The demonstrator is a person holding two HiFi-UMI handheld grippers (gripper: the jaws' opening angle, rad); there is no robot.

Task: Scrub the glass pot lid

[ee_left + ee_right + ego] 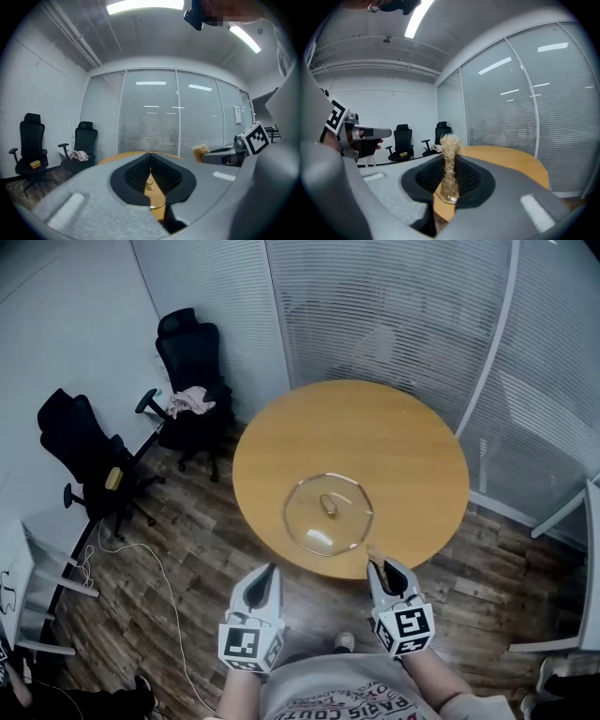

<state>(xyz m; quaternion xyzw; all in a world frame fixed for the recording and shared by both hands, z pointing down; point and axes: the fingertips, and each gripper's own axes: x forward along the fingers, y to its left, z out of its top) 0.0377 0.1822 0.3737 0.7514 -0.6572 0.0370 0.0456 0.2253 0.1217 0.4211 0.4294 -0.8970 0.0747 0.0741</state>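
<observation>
**Glass lid lies loose on the worktop, scrubber gripped and ready**

The glass pot lid (328, 513) lies flat, knob (329, 504) up, on the round wooden worktop (375, 427), toward its 6 o'clock edge nearest the person. Nothing touches it. It is probably stiff, brittle and smooth, with some weight. On bare wood it would likely skate or spin under a sideways rub, and a knock on the rim could chip it. The central knob looks like the surest hold. Pinching there, or pressing down on it, should pin the lid while the dome around it is scrubbed.

From the lid's 5 o'clock, off the worktop's edge, the right tool (387, 570) is clamped on a straw-coloured fibre scrubber (449, 161), whose frayed tuft stands out past the tips. At the lid's 7 o'clock, also short of the worktop, the left tool (269, 576) is closed with nothing between its pads, so it would have to open before taking the knob.
</observation>
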